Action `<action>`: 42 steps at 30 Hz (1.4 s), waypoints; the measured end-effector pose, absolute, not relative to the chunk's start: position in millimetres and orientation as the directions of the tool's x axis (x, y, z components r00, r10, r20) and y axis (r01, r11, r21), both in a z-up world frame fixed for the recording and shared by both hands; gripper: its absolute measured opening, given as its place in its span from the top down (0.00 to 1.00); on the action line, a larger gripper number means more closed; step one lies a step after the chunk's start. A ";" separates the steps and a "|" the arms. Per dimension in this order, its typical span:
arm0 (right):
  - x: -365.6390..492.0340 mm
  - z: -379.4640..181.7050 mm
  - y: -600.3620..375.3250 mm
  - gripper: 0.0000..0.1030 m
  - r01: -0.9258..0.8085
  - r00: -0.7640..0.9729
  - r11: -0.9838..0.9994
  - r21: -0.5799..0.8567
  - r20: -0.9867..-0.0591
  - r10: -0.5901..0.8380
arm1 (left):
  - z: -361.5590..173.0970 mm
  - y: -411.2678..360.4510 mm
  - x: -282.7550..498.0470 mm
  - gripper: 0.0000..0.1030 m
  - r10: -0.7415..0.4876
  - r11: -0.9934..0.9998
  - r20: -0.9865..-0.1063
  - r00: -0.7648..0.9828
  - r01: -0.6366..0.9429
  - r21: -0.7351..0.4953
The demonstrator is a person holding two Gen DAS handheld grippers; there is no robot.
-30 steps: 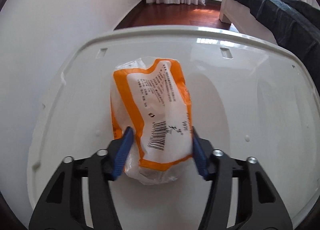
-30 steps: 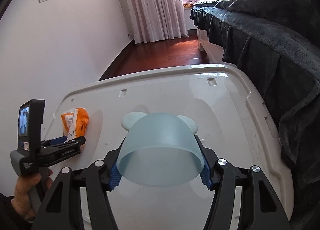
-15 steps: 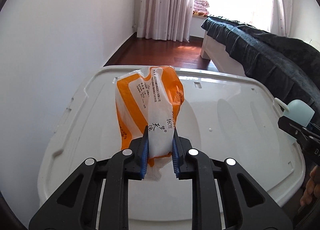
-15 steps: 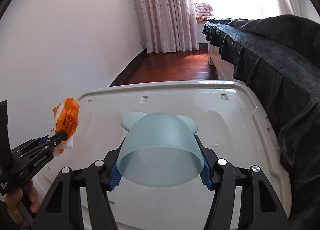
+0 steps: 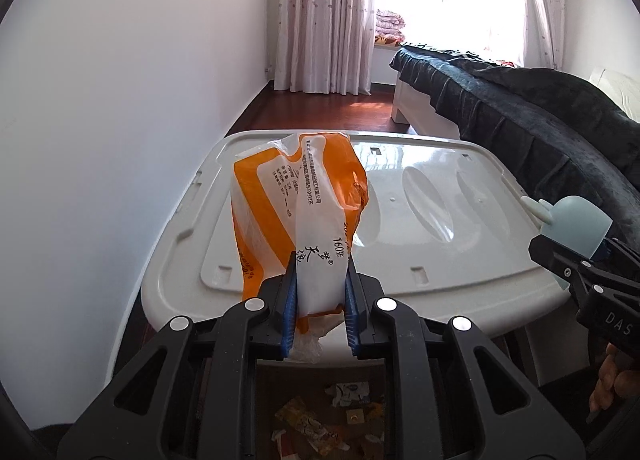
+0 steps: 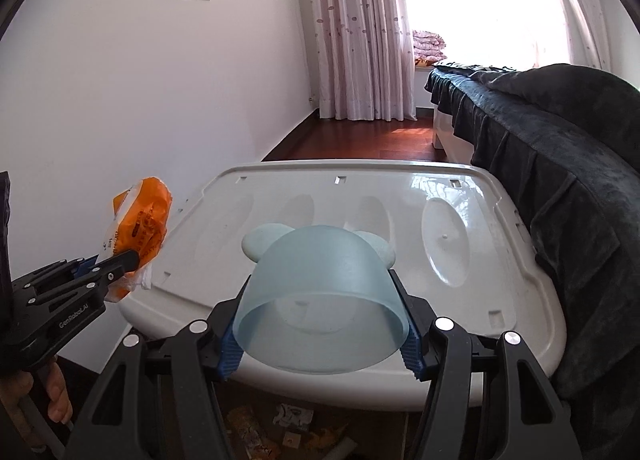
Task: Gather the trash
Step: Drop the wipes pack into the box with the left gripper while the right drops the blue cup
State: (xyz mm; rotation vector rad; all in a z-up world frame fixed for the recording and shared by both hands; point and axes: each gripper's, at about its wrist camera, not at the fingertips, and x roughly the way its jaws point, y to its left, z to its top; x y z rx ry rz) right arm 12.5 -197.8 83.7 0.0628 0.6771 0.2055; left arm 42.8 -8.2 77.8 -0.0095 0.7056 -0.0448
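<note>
My left gripper (image 5: 319, 308) is shut on an orange and white plastic wrapper (image 5: 298, 220) and holds it in the air in front of the near edge of a white bin lid (image 5: 420, 196). The wrapper also shows in the right wrist view (image 6: 138, 226), held by the left gripper (image 6: 124, 260). My right gripper (image 6: 320, 344) is shut on a pale blue plastic cup with two round ears (image 6: 320, 292), held mouth toward the camera above the lid's near edge (image 6: 360, 392). The cup also shows at the right of the left wrist view (image 5: 580, 224).
Scraps of trash (image 5: 320, 420) lie in a container below the grippers, also in the right wrist view (image 6: 288, 432). A bed with a dark cover (image 6: 560, 148) runs along the right. A white wall (image 5: 100, 120) is on the left. Curtains (image 6: 360, 40) hang at the back.
The left gripper closed on the wrapper and lifted it off the lid. Both grippers pulled back toward the lid's near edge, so the trash below came into view.
</note>
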 end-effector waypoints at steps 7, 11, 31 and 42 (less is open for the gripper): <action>-50.5 72.5 -198.1 0.41 -0.152 0.732 0.976 0.158 -0.645 0.219 | 62.7 -13.4 -20.2 0.82 -0.075 0.996 -0.685 0.725 0.085 -0.019; -78.3 60.2 -197.4 0.41 -0.136 0.709 0.975 0.176 -0.670 0.220 | 40.2 -17.0 -50.5 0.82 -0.104 0.992 -0.740 0.665 0.123 -0.029; -73.4 -30.6 -181.3 0.41 -0.069 0.548 0.979 0.192 -0.813 0.198 | -72.1 -9.2 -40.9 0.82 -0.064 0.996 -0.914 0.400 0.078 -0.036; -69.8 -34.6 -186.0 0.17 -0.029 0.548 0.978 0.209 -0.815 0.190 | -73.7 3.4 -41.1 0.18 -0.062 0.998 -0.912 0.405 0.023 -0.058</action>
